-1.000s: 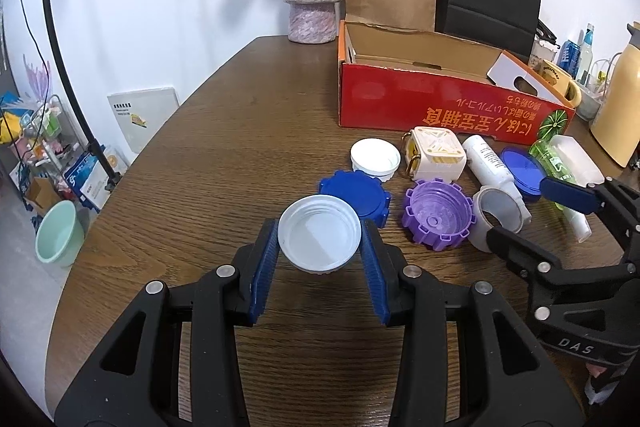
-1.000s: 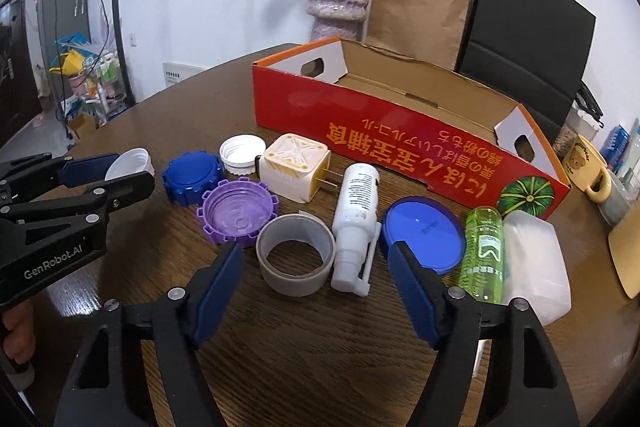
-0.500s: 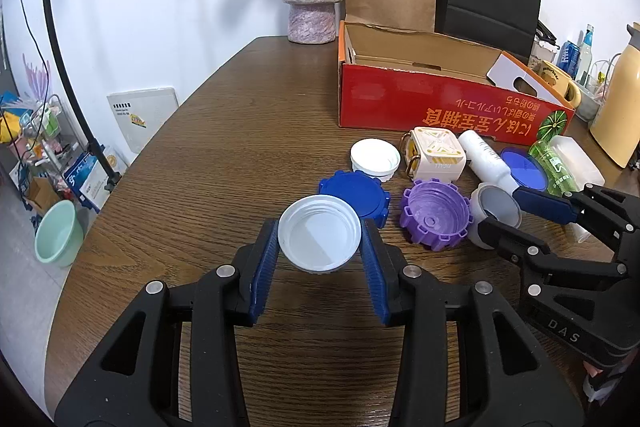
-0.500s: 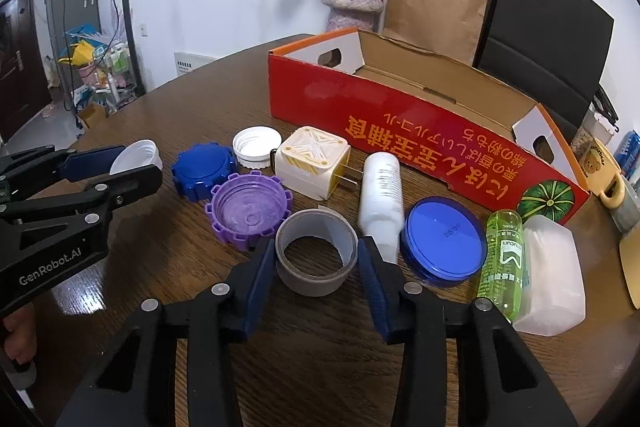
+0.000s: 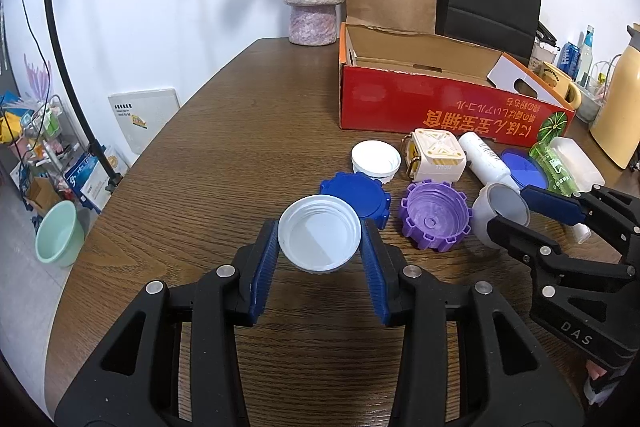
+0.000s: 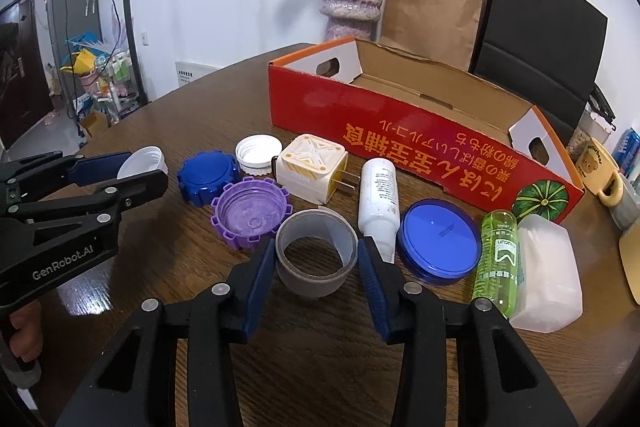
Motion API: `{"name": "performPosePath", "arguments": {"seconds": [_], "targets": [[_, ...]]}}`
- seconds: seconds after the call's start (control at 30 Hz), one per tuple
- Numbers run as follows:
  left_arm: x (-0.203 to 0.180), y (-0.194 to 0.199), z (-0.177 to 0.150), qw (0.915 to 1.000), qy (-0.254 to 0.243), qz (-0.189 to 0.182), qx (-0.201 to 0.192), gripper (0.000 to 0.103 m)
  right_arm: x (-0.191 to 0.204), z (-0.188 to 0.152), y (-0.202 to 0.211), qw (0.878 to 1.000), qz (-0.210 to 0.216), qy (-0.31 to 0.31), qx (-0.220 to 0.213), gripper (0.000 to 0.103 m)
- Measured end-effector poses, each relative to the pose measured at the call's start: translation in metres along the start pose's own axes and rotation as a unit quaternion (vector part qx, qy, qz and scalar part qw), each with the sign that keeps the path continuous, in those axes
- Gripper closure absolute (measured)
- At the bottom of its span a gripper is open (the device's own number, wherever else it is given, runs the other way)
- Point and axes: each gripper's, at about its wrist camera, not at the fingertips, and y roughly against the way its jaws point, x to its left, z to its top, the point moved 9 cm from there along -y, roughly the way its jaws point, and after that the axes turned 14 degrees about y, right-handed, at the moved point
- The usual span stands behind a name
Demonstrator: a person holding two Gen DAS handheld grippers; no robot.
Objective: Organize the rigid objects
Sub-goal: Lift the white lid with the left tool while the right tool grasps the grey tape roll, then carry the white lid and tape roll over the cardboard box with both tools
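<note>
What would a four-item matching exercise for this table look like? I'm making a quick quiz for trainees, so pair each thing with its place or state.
Things:
1. white cap
2. grey tape roll
3. purple toothed lid
4. red cardboard box

Places or states:
A. lying open side up on the table, gripped by nothing
B. held in the left claw
C. standing open at the back, behind the row of small items
D. held in the right claw

Pairs: 1-B, 2-D, 3-A, 4-C
</note>
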Motion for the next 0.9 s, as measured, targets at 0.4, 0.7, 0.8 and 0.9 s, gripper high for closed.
{"name": "performPosePath", "arguments": {"seconds": [0.4, 0.7, 0.8, 0.9], "targets": [[-0.01, 0.013, 0.009, 0.9998, -0.008, 0.003, -0.02, 0.066, -0.012, 0.007, 0.017, 1.0, -0.008, -0.011, -0.021, 0.056], [-0.034, 0.025, 0.025, 0.9989, -0.026, -0.006, -0.04, 0.066, -0.029, 0.015, 0.035, 0.999, -0.025, -0.021, -0.039, 0.056], [-0.041, 0.027, 0.031, 0.9987, -0.027, -0.009, -0.043, 0.066, -0.037, 0.017, 0.04, 0.998, -0.031, -0.025, -0.044, 0.056], [-0.049, 0.028, 0.038, 0.9984, -0.028, -0.012, -0.048, 0.066, -0.047, 0.019, 0.046, 0.998, -0.039, -0.03, -0.048, 0.056]]}}
